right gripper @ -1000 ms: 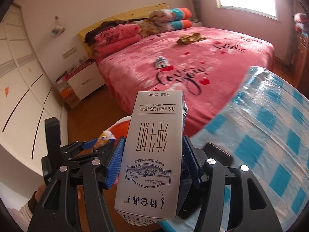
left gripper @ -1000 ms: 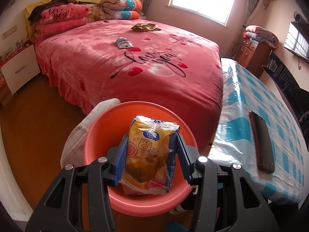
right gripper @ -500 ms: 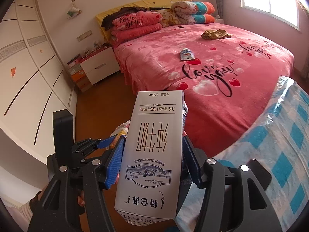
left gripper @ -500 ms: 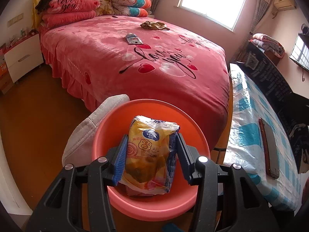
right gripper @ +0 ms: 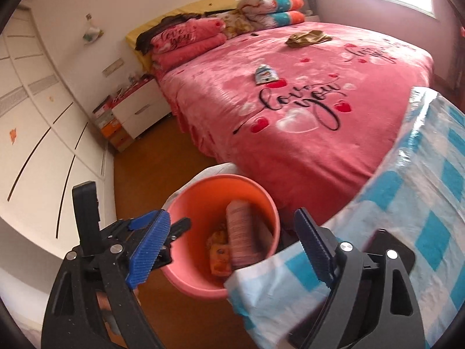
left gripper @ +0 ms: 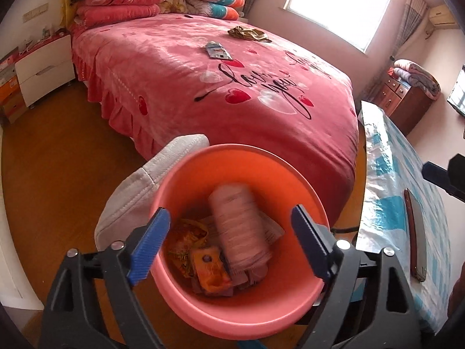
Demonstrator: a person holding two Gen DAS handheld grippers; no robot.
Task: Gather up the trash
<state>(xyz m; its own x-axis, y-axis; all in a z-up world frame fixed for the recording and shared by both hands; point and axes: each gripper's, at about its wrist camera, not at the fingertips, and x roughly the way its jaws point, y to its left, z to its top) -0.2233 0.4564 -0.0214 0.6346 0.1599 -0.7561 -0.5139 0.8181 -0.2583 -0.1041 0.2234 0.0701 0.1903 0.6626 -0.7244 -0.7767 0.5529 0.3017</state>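
Trash in orange bin (left gripper: 186, 180) on wood floor (left gripper: 66, 157) by pink bed (left gripper: 203, 87); both grippers (left gripper: 229, 241) (right gripper: 232, 238) wide, empty.

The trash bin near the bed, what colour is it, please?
Salmon pink, seen best in the left wrist view: the trash bin.

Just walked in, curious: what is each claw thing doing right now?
Left gripper: open, holding nothing, above the orange bin.
Right gripper: open, holding nothing.
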